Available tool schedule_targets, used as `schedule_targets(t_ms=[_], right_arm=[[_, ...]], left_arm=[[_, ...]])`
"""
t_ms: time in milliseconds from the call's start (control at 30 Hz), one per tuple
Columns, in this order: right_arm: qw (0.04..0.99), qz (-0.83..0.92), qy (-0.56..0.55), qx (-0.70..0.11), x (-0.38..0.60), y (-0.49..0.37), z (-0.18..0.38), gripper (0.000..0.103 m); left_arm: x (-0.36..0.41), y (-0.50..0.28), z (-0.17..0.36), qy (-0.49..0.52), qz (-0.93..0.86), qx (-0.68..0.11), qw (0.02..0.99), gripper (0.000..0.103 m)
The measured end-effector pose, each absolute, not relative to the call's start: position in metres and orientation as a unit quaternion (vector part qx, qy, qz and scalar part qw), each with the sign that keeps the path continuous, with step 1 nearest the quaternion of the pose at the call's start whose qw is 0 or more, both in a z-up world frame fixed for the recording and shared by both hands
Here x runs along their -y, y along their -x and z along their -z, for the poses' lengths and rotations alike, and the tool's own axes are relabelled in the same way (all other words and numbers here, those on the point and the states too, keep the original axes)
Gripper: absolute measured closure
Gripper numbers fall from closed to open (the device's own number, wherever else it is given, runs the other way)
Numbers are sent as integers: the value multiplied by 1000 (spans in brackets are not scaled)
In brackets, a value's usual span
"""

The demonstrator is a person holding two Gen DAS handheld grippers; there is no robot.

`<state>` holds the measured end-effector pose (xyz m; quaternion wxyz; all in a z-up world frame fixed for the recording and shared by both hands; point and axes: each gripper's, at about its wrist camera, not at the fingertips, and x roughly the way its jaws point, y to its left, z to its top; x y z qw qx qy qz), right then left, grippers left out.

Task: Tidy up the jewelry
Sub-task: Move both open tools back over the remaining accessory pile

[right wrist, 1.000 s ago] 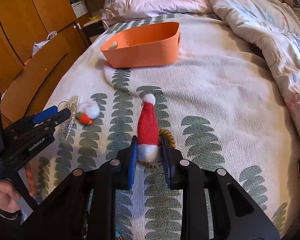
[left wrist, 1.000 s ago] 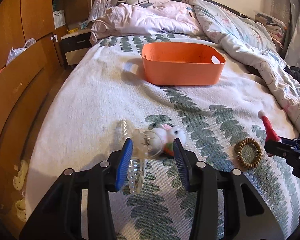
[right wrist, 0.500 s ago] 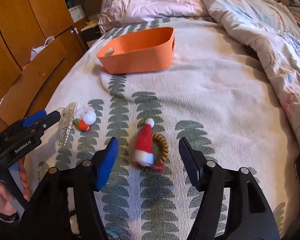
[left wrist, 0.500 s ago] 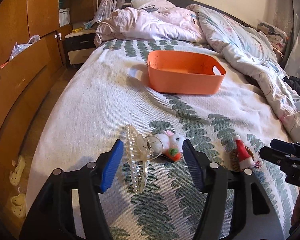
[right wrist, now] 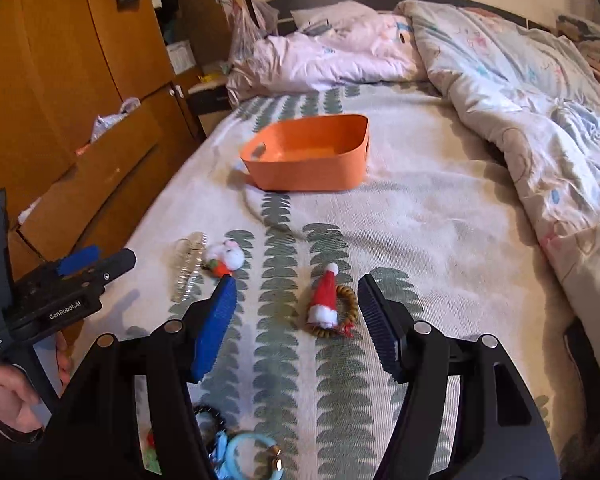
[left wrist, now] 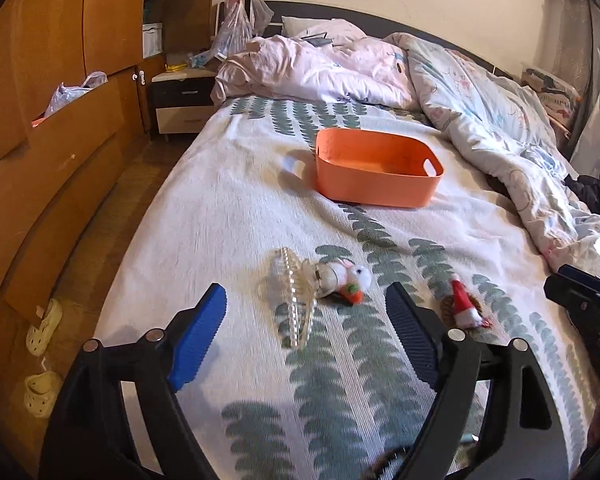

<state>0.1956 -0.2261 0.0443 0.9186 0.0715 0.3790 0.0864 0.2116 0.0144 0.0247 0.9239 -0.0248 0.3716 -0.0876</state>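
An orange basket (left wrist: 376, 190) stands mid-bed; it also shows in the right wrist view (right wrist: 312, 168). A clear pearl hair claw (left wrist: 292, 300) and a white bunny clip (left wrist: 346, 280) lie side by side beyond my open, empty left gripper (left wrist: 306, 340). A red Santa-hat clip (right wrist: 323, 300) lies on a brown coil hair tie (right wrist: 350, 308) between the tips of my open, empty right gripper (right wrist: 296, 324). The claw (right wrist: 188, 268) and bunny (right wrist: 224, 260) show at left in the right wrist view.
More hair ties, including a light blue ring (right wrist: 244, 456), lie near the bed's front edge. A crumpled duvet (left wrist: 480, 120) covers the right and far side. Wooden wardrobes (left wrist: 40, 120) and a nightstand (left wrist: 180, 100) stand left of the bed.
Both grippers opened and pulled back and up. The right one let go of the Santa-hat clip, which now lies on the coil tie. The left one released the hair claw.
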Motion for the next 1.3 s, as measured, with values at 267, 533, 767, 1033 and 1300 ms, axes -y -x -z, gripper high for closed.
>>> schedule_targets(t_ms=[267, 533, 767, 1033, 1300], right_arm=[[922, -90, -83, -366, 230, -136, -58, 33], [921, -104, -112, -358, 222, -60, -41, 27], [911, -113, -133, -373, 210, -3, -5, 26], [917, -97, -64, -383, 176, 36, 21, 26], [914, -100, -45, -390, 167, 37, 29, 26]], left_arm=[[-21, -153, -34, 34, 93, -361, 927, 14], [-33, -103, -15, 23, 86, -372, 924, 14], [-38, -57, 16, 18, 85, -383, 920, 12], [-13, -32, 23, -31, 85, -357, 930, 12], [-2, -27, 26, -55, 87, -357, 928, 12]])
